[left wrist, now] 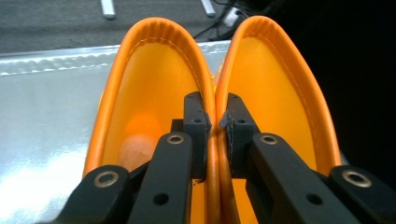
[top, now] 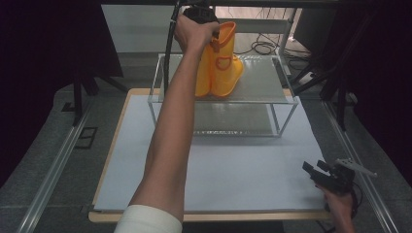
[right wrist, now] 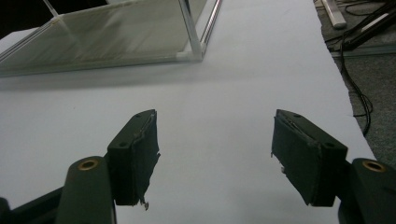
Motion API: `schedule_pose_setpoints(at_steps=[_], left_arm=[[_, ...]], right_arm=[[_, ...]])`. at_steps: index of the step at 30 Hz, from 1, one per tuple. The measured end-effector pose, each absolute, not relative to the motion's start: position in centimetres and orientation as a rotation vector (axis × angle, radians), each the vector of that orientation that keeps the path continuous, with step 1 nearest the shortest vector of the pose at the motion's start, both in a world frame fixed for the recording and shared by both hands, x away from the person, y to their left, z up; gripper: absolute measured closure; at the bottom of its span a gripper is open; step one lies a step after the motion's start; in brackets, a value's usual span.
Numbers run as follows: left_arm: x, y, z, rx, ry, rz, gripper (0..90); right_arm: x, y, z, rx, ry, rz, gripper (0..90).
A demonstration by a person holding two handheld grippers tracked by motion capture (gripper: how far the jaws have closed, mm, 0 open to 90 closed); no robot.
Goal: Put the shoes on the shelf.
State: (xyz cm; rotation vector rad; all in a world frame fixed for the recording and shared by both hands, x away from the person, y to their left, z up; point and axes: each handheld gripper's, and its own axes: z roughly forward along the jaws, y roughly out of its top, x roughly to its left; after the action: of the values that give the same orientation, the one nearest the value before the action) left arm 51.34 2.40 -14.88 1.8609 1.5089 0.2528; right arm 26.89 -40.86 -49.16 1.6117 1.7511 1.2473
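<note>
Two orange rubber boots standing side by side on the top shelf of the wire rack, up around 12 o'clock in the high view. Left gripper right at the boot tops, arm stretched out long from the bottom edge. Rack parked at the far end of the white table. Right gripper down at about 4 o'clock, near the table's front right corner, well apart from the rack and boots, jaws spread with nothing between them.

Over to the left gripper view: looking straight down into both boot openings, left boot at 10 o'clock, right boot at 2 o'clock. One pad inside the left boot, the other inside the right one, pinching the two touching rims together dead centre. Shiny shelf surface off at 9 o'clock, dark floor and cables along the top.

Then the right gripper view: jaws wide apart, hovering low over bare white table, worn pads a bit frayed at the edges. Corner of the rack up at 11 o'clock, lower shelf visible through the frame. Table edge and grey floor with cables at 2 to 3 o'clock.
</note>
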Motion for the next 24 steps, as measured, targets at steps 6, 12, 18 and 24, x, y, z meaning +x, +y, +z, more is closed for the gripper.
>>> schedule_pose_setpoints(at_steps=[6,12,18,24], left_arm=[[51.9,2.4,-15.6,1.805,1.558,0.305,82.2],[52.6,2.5,-16.9,1.789,1.601,0.302,82.1],[52.8,2.0,-17.6,1.793,1.574,0.259,76.7],[52.7,1.3,-17.4,1.812,1.554,0.257,60.3]], right_arm=[[26.8,-40.9,-49.1,1.602,1.748,1.255,31.6],[26.7,-40.9,-49.0,1.597,1.749,1.257,31.6],[26.7,-40.7,-49.0,1.593,1.754,1.255,31.6],[26.8,-40.6,-49.2,1.592,1.767,1.248,31.6]])
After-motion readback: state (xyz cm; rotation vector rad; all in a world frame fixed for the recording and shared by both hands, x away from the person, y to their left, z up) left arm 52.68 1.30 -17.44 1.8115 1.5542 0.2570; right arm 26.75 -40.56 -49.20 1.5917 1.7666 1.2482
